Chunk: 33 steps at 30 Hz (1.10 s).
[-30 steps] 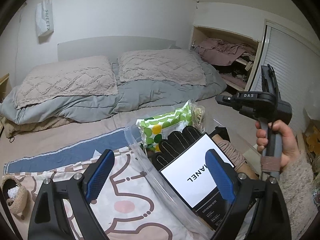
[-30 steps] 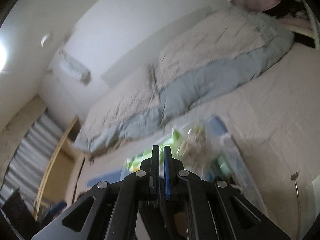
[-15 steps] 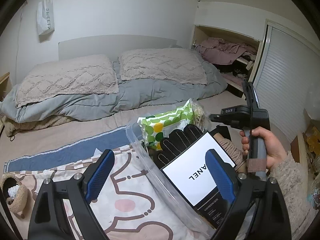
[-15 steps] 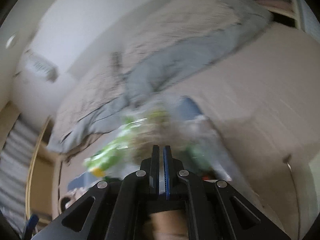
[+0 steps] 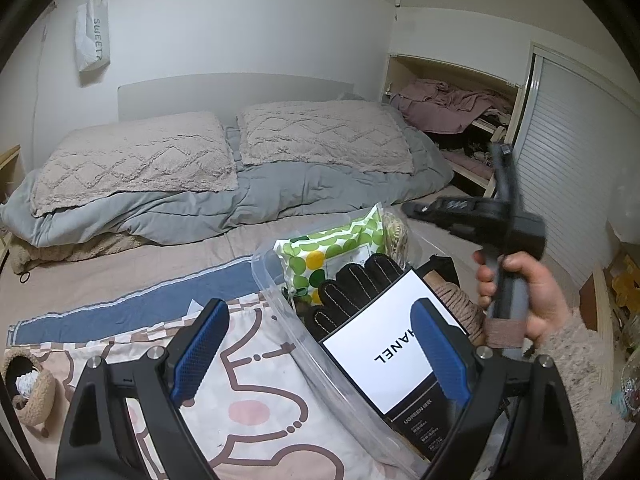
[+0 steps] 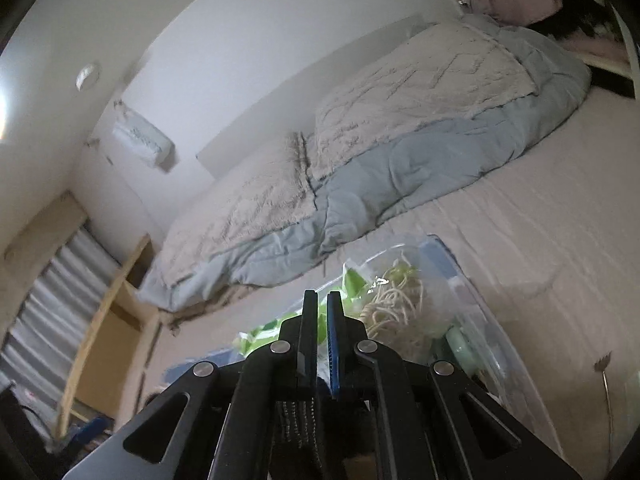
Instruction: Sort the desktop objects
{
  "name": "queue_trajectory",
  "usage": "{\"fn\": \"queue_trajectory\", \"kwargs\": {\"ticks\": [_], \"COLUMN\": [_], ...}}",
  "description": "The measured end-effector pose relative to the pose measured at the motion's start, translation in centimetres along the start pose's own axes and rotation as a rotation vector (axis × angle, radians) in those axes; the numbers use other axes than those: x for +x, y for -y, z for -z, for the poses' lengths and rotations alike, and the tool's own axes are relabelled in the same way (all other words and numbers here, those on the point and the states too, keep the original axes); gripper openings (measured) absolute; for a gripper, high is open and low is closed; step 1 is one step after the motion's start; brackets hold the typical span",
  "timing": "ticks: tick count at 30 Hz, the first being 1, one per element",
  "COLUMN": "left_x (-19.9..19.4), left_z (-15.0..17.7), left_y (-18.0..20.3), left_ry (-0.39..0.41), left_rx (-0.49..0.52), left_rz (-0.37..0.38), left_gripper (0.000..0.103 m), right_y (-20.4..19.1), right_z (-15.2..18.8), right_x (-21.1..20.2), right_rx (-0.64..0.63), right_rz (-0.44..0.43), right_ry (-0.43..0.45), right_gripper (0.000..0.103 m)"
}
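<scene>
White paper bag hanging on the wall (image 5: 93, 38): read "SWEET", in grey letters running down its face; it hung above and left of the bed's pale headboard (image 5: 236, 94).
White flat rectangular card in the clear plastic bin (image 5: 394, 346): carried black capitals "HANEL" upside down, the first letter hidden behind a blue gripper pad; it lay well below and right of the headboard.
Black flat box under the white card (image 5: 418, 424): bore "UGREEN" in small pale letters, with finer lines beneath too small to read.
Right wrist view: no legible text.
</scene>
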<state>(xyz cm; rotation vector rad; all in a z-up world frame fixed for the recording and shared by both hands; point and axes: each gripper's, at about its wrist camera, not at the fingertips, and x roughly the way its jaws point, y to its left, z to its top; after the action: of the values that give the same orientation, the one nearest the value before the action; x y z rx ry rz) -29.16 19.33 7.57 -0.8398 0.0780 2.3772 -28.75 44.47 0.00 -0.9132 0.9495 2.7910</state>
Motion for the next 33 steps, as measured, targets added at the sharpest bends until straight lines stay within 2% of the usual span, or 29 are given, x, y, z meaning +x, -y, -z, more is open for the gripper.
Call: {"fn": "queue_trajectory", "kwargs": {"ticks": [6,11,14,19,26,28,29,30,33], "left_x": [-0.1,-0.2,-0.4,-0.9,-2.4,-2.8,-3.2,-3.5,-4.5], "left_z": [-0.1,-0.1,-0.1,0.0,-0.1,-0.2,-0.2,-0.2,-0.3], "left_y": [0.1,0.2,0.4,0.6,1.0,1.1,1.1,1.2,1.3], "left_ry": [0.003,0.003,0.005,0.008,0.025,0.03,0.036,0.045,0.061], "left_rx": [-0.002,-0.002,0.003,0.003,0.003,0.002,-0.001,-0.004,-0.01], "left_rz": [0.003,0.0,-0.001,-0.005,-0.024,-0.032,-0.037,-0.039,-0.036], "left_gripper": [0.093,0.093,0.093,0.093,0.093,0.097,0.1,0.1,0.1], "right_y": [1.5,2.7,2.5,0.8,-1.1,-1.2,-1.3,-1.5,-2.2], "right_z": [0.9,1.0,0.5,0.1,0.0,-0.1,0.0,0.1,0.3], "right_x": [2.0,1.4,0.3,-1.8,-5.3,-6.1,-6.5,-6.9,-8.1], "right_rx": [-0.006,0.013,0.04,-0.005,-0.087,-0.097,-0.107,-0.116,-0.147], "right_rz": [0.14,0.163,0.117,0.123,0.213,0.228,0.244,0.259,0.277], "right_ry": [-0.132,-0.163,-0.126,-0.06,0.042,0.059,0.071,0.087,0.122], "right_gripper": [0.004,0.004,0.004,0.004,0.006,0.027,0.065,0.087,0.087]}}
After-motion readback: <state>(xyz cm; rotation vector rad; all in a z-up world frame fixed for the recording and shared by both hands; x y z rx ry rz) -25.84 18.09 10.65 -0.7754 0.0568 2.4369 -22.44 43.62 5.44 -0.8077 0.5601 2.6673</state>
